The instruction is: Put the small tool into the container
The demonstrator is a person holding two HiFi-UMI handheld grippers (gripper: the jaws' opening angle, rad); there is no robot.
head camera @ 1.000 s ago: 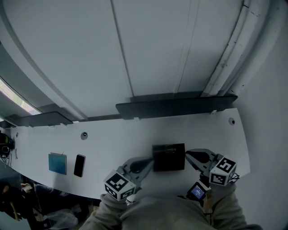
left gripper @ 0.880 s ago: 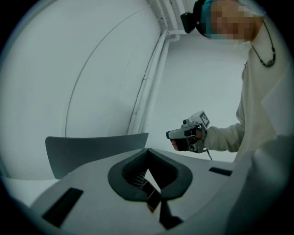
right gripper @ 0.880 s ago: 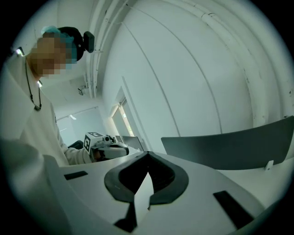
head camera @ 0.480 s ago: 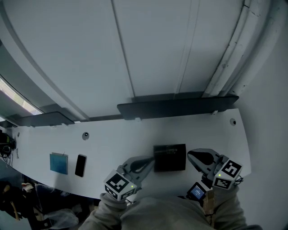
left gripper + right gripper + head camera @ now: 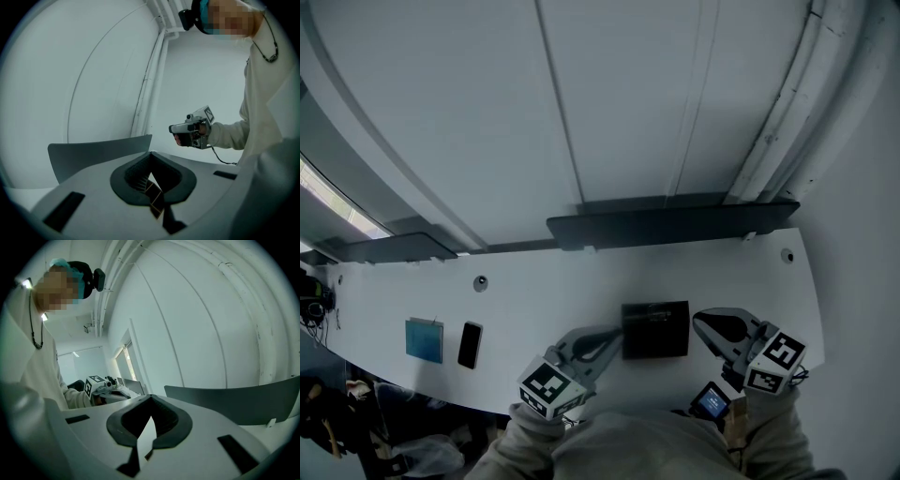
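Note:
A black square container (image 5: 655, 330) sits on the white table (image 5: 534, 309) in the head view, with a small pale item faintly visible near its far edge. My left gripper (image 5: 614, 339) reaches to the container's left edge; in the left gripper view (image 5: 157, 206) its pads are closed, with a thin dark piece showing between them. My right gripper (image 5: 705, 323) hovers just right of the container, jaws shut with nothing between them, as the right gripper view (image 5: 140, 451) also shows. Each gripper camera sees the other one: the right gripper (image 5: 190, 131) and the left gripper (image 5: 105, 387).
A dark phone (image 5: 469, 345) and a blue flat square (image 5: 424, 339) lie at the table's left. A long dark shelf (image 5: 670, 220) runs along the far edge. A small lit screen (image 5: 710, 401) sits near the person's right sleeve.
The right gripper has lifted and shifted slightly right, away from the container's side. The left gripper has kept its place at the container's left edge.

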